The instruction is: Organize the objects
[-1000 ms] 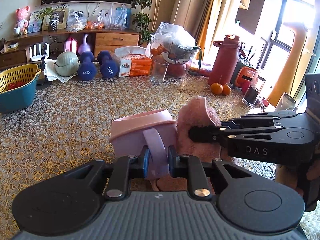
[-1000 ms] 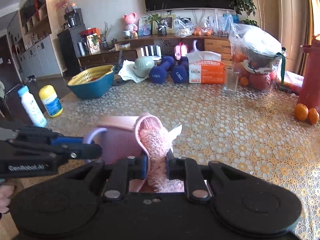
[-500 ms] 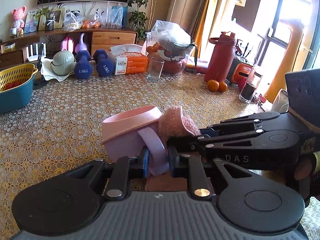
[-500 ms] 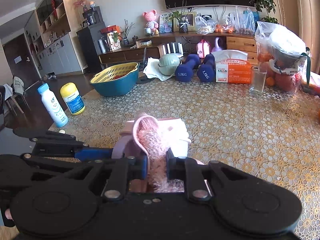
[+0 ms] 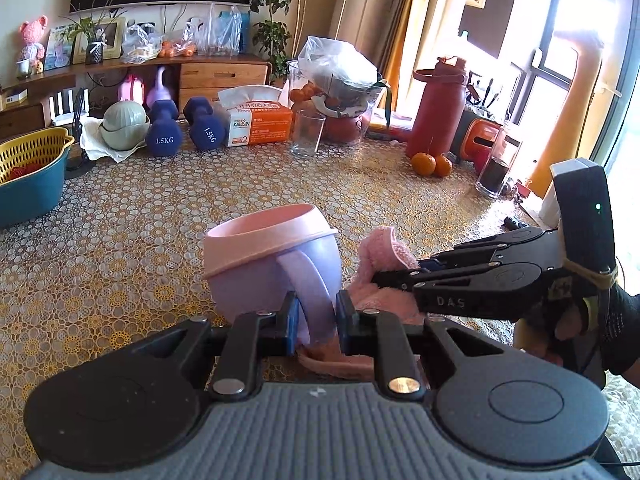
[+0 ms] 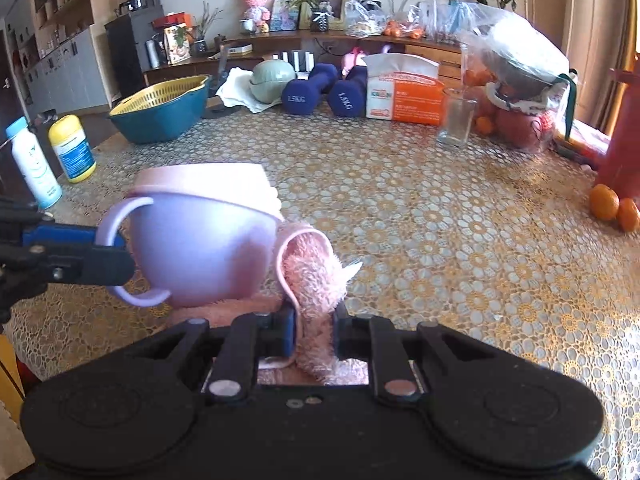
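Observation:
A lilac cup with a pink rim [image 5: 276,256] is held above the patterned table. My left gripper [image 5: 316,312] is shut on the cup's lilac handle [image 5: 310,292]. The cup also shows in the right wrist view [image 6: 204,240], with the left gripper [image 6: 108,256] on its handle. My right gripper [image 6: 314,328] is shut on a fluffy pink towel [image 6: 314,280], just right of and below the cup. In the left wrist view the right gripper [image 5: 384,278] pinches the towel [image 5: 380,272] beside the cup.
At the table's back stand two blue dumbbells [image 5: 184,130], a tissue box [image 5: 256,120], a glass [image 5: 306,134], a bagged pot [image 5: 340,92] and a red bottle [image 5: 438,108] with two oranges [image 5: 432,164]. A teal and yellow basket [image 6: 160,108] and two bottles [image 6: 52,156] stand left.
The towel has come down and out from the cup's mouth to its right side. The cup has tipped more upright in my left gripper. Both grippers stay shut.

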Motion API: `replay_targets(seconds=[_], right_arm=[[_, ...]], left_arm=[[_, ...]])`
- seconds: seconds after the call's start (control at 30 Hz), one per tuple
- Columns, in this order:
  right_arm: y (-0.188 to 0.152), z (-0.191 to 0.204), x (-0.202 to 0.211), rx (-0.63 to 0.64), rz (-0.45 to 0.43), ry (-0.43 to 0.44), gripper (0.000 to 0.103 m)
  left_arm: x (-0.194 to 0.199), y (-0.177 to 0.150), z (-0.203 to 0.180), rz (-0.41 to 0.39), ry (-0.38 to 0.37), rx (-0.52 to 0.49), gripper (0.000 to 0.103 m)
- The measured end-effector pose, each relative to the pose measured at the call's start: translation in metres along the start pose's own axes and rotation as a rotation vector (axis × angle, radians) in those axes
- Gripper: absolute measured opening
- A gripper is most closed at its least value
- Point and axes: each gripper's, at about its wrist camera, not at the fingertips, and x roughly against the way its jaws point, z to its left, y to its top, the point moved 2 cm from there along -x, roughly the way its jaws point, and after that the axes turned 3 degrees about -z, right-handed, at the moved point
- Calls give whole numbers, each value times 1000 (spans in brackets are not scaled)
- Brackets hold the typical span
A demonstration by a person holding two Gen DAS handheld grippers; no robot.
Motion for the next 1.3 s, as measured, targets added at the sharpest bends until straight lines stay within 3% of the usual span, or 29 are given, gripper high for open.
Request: replay_targets(seconds=[0.17,0.4,0.53,0.73,1.07,1.3], right_arm=[[3,-11,11,-47,-26,4,16],[28,8,44,-50,-134,185,16],[42,30,48,6,-164,209,16],[49,37,31,50,-125,164,16],[30,8,-7,-19,-11,68,16],[30,-4,28,-38,-71,91,16]], left_arm=[[2,-2,5,3,6,9,19],[2,-5,2,9,7,-14,19],[3,-6,1,9,9,-27,18],[4,-7,3,12,1,-20,18],[5,-12,7,21,-5,-17,18],[5,-18,13,33,4,-17,18]])
